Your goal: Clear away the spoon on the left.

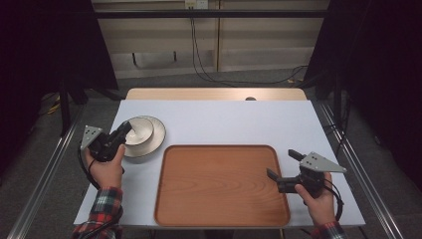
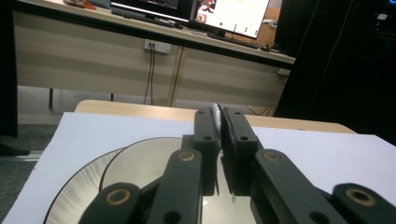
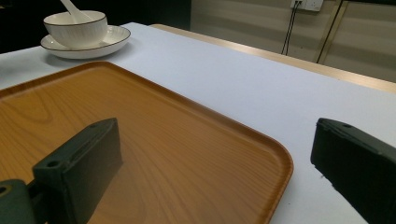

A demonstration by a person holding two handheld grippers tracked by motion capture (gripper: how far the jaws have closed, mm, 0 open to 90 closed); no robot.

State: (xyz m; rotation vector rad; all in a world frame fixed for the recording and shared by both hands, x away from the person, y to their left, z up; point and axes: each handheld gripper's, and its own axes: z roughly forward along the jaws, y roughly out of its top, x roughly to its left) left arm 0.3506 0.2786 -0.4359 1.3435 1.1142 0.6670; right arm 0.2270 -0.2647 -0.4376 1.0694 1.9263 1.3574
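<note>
Currently your left hand-held gripper (image 1: 125,130) is clamped on the spoon (image 2: 215,113) in the bowl (image 1: 138,131) near the counter's left edge; right hand-held gripper (image 1: 283,163) open over the empty tray (image 1: 221,184). Transfer remains.

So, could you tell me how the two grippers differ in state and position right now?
The left gripper is shut on a white spoon handle above the bowl; the right gripper is open and holds nothing, at the wooden tray's right edge. Both are black, two-jawed and hand-held.

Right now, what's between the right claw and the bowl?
The wooden tray, bare, then white table cover; the high view shows it. Bowl sits on a plate.
</note>
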